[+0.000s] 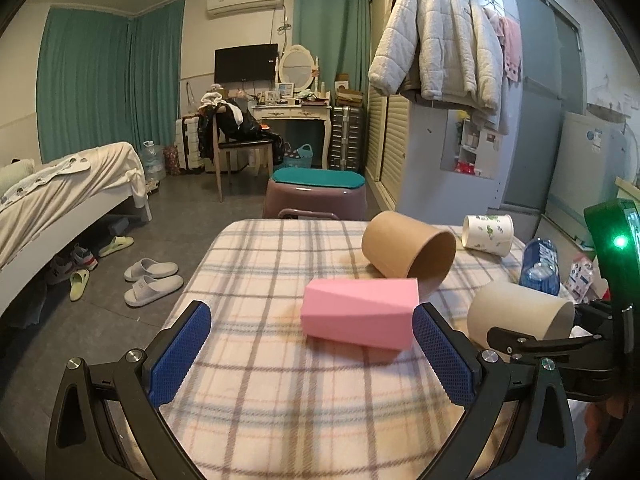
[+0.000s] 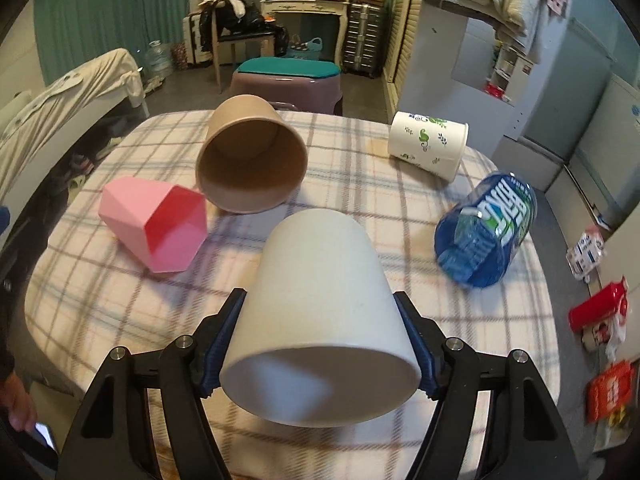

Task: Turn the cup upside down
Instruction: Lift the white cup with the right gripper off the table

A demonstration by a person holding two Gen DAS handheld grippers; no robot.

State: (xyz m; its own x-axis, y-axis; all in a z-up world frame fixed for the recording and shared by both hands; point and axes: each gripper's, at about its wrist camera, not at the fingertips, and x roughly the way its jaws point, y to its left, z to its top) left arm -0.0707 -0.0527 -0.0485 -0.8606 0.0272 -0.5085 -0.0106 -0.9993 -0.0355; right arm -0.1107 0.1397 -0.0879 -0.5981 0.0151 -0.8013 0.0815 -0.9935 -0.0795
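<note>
My right gripper (image 2: 320, 344) is shut on a plain white cup (image 2: 320, 320), held above the table with its open mouth toward the camera and its base pointing away. The same cup shows in the left wrist view (image 1: 516, 316) at the right, with the right gripper (image 1: 532, 340) behind it. My left gripper (image 1: 312, 344) is open and empty, low over the checked tablecloth (image 1: 280, 400). A pink angular cup (image 1: 360, 312) lies on its side between and just beyond its fingertips.
A brown paper cup (image 2: 250, 160) lies on its side mid-table. A white cup with green print (image 2: 428, 144) lies at the far right. A blue-labelled water bottle (image 2: 488, 228) lies at the right edge. A purple stool (image 1: 316, 196) stands beyond the table.
</note>
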